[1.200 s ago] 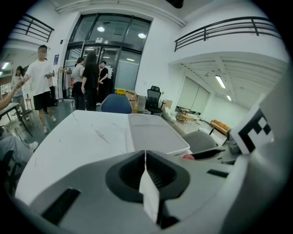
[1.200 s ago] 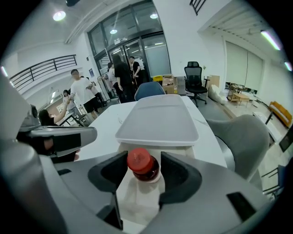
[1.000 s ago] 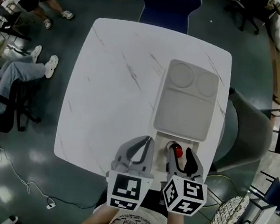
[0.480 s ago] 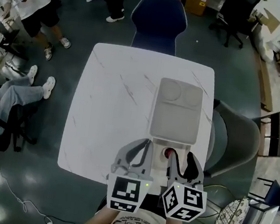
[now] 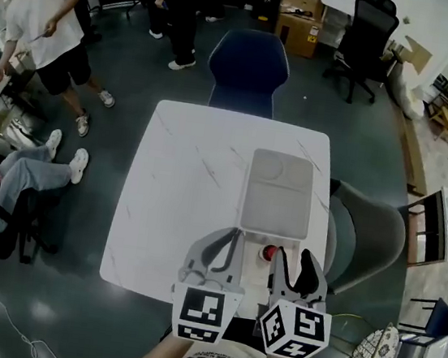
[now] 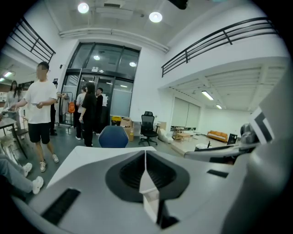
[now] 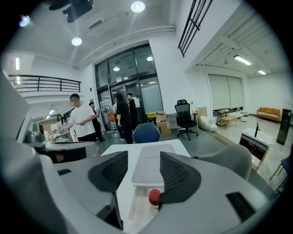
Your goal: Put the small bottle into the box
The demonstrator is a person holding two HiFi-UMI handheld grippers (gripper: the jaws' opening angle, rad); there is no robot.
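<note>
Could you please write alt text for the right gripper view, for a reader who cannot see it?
The right gripper, jaws apart, frames a red-capped small bottle standing in a clear box on a white table, with a grey lid lying just beyond. A blue chair and several standing people are behind.

Round ceiling lamps [image 6: 155, 17] glare near twelve o'clock in both gripper views. Fisheye bending and dark corners appear everywhere; the foreground at six o'clock is soft. The white table [image 5: 183, 177] looks bright over the dim floor [image 5: 48, 274].

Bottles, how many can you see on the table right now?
1: a red-capped bottle stands in the open box just ahead of the right gripper. The grippers may hide others.
</note>
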